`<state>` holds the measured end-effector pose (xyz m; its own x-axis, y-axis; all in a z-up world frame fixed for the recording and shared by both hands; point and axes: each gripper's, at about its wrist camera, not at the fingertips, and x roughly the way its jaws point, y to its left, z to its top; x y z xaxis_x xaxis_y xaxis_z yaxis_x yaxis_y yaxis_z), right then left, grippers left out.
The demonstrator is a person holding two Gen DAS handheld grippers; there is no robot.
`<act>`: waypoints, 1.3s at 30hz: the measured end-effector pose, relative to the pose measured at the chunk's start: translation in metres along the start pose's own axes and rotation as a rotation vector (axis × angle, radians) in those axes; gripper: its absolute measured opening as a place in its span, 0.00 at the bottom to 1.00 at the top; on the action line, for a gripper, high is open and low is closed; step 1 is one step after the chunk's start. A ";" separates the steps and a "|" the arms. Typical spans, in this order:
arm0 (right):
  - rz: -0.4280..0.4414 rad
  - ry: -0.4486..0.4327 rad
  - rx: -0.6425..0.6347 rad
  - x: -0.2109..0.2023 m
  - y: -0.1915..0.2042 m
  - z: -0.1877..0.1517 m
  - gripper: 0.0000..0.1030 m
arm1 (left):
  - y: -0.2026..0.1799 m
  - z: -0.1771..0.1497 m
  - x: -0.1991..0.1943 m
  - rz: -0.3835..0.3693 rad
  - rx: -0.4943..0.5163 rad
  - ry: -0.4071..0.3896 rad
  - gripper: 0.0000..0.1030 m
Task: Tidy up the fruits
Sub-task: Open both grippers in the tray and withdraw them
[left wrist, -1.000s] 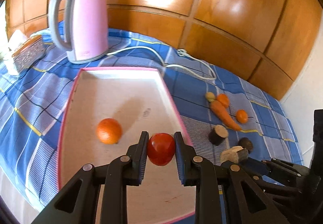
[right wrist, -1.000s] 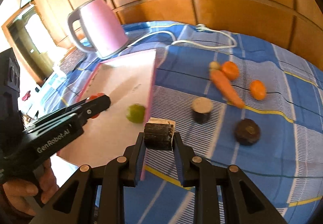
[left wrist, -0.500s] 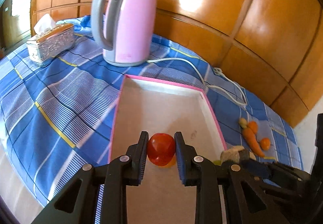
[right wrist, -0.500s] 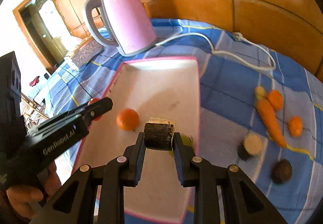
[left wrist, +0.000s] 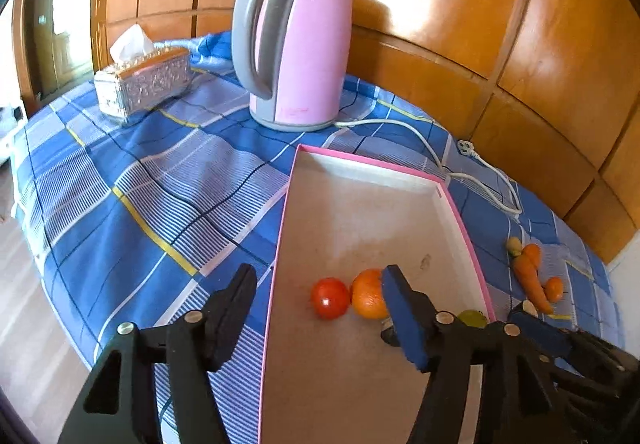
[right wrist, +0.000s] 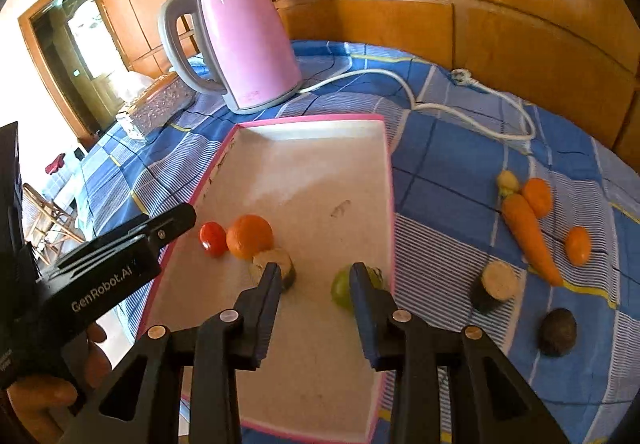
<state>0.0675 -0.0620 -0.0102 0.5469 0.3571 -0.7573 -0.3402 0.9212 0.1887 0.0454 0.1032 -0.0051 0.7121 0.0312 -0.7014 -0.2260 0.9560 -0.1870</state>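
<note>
Over the tray [right wrist: 390, 180]: both grippers released, empty.
Next: right gripper [right wrist: 314, 286] fetches the carrot [right wrist: 528, 238] at 3 o'clock; left gripper [left wrist: 316, 302] idle.

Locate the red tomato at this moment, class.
In both wrist views the red tomato lies in the pink-rimmed tray, near its left edge, touching the orange on its right.

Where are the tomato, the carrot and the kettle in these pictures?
tomato [left wrist: 330, 298]: left wrist view, middle of its red skin.
carrot [right wrist: 528, 234]: right wrist view, middle of its long body.
kettle [right wrist: 250, 44]: right wrist view, pink side wall.
</note>
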 end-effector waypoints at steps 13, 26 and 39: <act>-0.078 -0.070 0.031 -0.031 -0.019 -0.022 0.36 | -0.029 -0.018 -0.023 0.018 0.092 -0.043 0.92; -0.115 -0.077 0.173 -0.049 -0.070 -0.048 0.36 | -0.059 -0.036 -0.030 -0.028 0.165 -0.026 1.00; -0.235 -0.032 0.324 -0.066 -0.141 -0.089 0.36 | -0.101 -0.049 -0.033 -0.129 0.255 -0.016 1.00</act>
<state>0.0114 -0.2292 -0.0427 0.6060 0.1303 -0.7847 0.0534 0.9776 0.2035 0.0120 -0.0087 0.0035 0.7347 -0.0924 -0.6720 0.0399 0.9948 -0.0932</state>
